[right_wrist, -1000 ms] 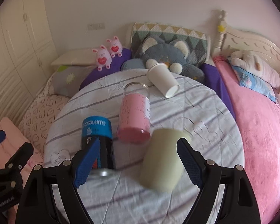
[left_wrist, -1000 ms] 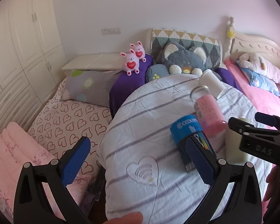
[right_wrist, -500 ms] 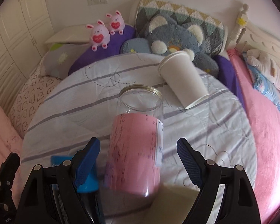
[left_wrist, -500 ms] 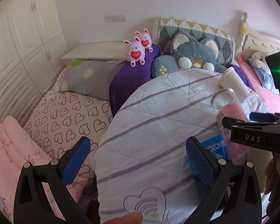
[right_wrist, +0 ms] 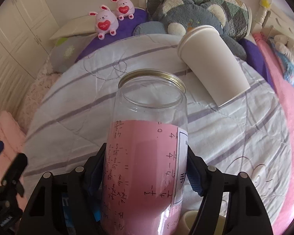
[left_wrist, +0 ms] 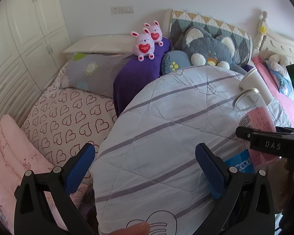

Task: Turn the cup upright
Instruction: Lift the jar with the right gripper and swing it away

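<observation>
1. Left wrist view: the left hand-held gripper [left_wrist: 145,162] is seen with its blue pads spread wide apart, nothing between them, poised over the striped quilt [left_wrist: 166,117] on the bed. Far right, the clear jar [left_wrist: 256,117] with the pink label is seen lying on its side, its gold-rimmed mouth pointing away, with the right hand-held gripper [left_wrist: 270,141] at its near end. A white paper cup [left_wrist: 256,84] lies on its side just beyond it, and a blue can [left_wrist: 241,164] shows just near of it.

2. Right wrist view: the right hand-held gripper [right_wrist: 147,168] is seen closed on the clear jar [right_wrist: 147,156], pads pressed on the pink-labelled body, well down from the mouth. The jar is still tipped away from the camera. The white paper cup [right_wrist: 211,62] lies just beyond and right of the mouth; a beige cup [right_wrist: 201,221] sits near right, partly hidden.

3. Judgement: a firm squeeze is wanted before the tilt, as smooth plastic may slip. The mouth should be swung up clear of the paper cup, and the base set flat, since soft bedding may let it topple.
</observation>
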A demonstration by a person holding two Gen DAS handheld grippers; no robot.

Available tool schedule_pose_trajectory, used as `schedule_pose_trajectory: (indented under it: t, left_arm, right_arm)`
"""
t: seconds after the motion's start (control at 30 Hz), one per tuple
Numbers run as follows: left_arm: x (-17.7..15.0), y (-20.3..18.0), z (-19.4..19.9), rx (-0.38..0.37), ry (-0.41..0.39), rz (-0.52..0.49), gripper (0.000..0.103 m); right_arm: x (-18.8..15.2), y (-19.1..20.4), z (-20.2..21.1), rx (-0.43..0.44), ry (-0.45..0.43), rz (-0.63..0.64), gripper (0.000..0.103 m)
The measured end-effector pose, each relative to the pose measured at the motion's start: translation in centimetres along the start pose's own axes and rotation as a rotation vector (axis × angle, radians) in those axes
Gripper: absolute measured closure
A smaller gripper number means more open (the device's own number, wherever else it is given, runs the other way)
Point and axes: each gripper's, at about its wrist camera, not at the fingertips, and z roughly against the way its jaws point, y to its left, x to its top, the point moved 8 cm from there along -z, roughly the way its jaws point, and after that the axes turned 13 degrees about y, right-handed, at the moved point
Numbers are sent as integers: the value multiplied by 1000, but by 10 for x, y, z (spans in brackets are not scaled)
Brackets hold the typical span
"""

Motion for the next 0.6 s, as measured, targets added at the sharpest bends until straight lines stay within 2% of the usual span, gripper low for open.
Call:
schedule_pose_trajectory:
  t: [0.17, 0.33, 0.6]
  left_arm:
    - [-7, 3, 16, 8, -18, 0, 0]
    - [-23, 7, 49, 8, -57, -2, 0]
    - [-67, 9, 96, 11, -103, -25, 0]
  right_arm:
    - [-6, 0, 25, 25, -53, -10, 32]
    - [-20, 10, 61, 38, -119, -3, 31]
    - [-95, 17, 103, 76, -177, 1, 31]
